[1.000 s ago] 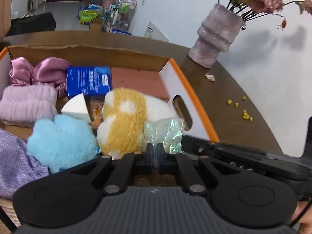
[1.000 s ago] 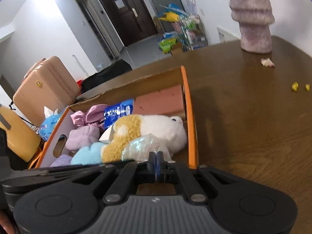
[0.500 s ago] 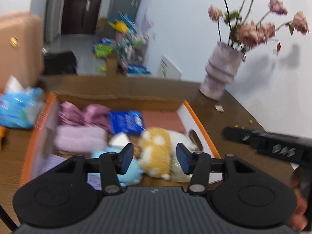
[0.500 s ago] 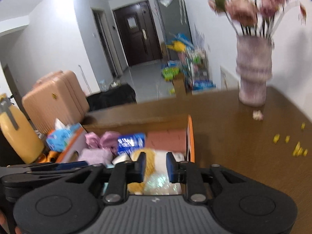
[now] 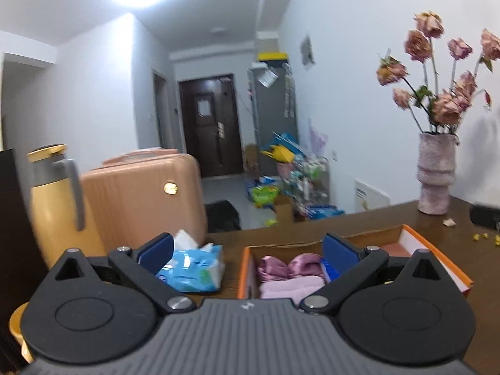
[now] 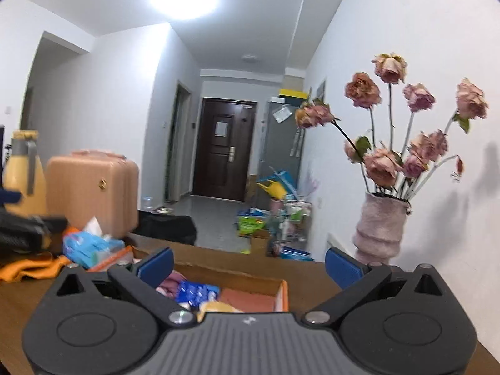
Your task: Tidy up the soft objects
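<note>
A cardboard box with an orange rim [image 5: 437, 250] stands on the brown table and holds soft things. In the left wrist view a pink satin bow [image 5: 287, 267], a folded pink towel [image 5: 290, 286] and a blue packet [image 5: 329, 272] show in it. The right wrist view shows the box rim [image 6: 282, 293], the blue packet [image 6: 197, 290], a terracotta pad [image 6: 247, 300] and a bit of yellow plush [image 6: 215, 306]. My left gripper [image 5: 248, 250] and right gripper [image 6: 249, 265] hang above the box's near side, pointing almost level. Their jaws are opening wide, with nothing between them.
A blue tissue pack [image 5: 190, 268] lies left of the box, beside a yellow thermos jug [image 5: 56, 206] and an orange cloth [image 6: 28, 268]. A vase of dried roses [image 6: 379, 228] stands at the back right, with yellow crumbs [image 5: 481, 236] near it. A suitcase [image 5: 140, 200] stands beyond the table.
Both grippers rose and tipped up from the box towards the room. Their jaws went from shut to wide open. The plush toys slid out of view below.
</note>
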Motion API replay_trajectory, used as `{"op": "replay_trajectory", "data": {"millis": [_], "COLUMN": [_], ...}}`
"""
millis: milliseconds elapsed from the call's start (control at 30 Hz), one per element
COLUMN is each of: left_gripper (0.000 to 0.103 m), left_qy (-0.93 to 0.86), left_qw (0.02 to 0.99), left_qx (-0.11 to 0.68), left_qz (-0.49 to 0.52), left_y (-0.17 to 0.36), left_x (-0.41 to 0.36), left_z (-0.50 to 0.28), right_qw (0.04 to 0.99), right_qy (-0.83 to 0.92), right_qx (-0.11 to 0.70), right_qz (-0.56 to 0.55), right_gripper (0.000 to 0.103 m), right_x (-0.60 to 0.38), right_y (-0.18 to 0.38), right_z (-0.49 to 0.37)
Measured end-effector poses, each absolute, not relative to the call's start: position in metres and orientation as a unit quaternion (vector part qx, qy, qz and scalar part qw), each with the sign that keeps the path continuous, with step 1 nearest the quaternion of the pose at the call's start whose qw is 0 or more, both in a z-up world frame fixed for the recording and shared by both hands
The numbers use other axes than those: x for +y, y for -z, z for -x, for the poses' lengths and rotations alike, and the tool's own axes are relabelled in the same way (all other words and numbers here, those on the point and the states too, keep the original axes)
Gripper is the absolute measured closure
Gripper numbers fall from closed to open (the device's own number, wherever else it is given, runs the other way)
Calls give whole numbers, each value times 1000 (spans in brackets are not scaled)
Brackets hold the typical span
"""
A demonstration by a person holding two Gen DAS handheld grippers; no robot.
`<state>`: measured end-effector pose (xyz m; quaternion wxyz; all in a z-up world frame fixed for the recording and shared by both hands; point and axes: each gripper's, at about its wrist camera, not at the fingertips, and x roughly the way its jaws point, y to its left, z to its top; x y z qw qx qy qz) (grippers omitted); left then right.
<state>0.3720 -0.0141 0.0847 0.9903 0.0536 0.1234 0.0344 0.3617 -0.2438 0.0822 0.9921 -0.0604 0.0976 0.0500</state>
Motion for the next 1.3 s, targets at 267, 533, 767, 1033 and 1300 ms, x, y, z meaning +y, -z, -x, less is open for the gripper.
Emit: {"op": "replay_trajectory", "data": {"millis": [267,533,767,1033,1300], "left_gripper": [0,0,0,0,0], "left_qy": [-28,-22,-17,-16,-27], "left_qw": [992,994,996,996,995], "left_qx": [117,104,90,79,94], "left_qz": [-31,-17,-14,-30,-9], "left_y": [-82,-88,-71,-26,0], "left_x": [3,4,4,14,24], "left_z": [-345,-299,-207,-77,-12], "right_qw": [996,998,996,993,995], "right_qy": [-28,-32,-67,-95,-81], "right_qx": [76,51,52,74,63], "right_qz": [29,33,12,23,-4], "right_gripper": [0,0,0,0,0], "right_x": [-247,-243,-253,-260,-251], "right_y": [-82,-89,-69,-37,13], "right_z": [-336,-294,-215,-85,-10]}}
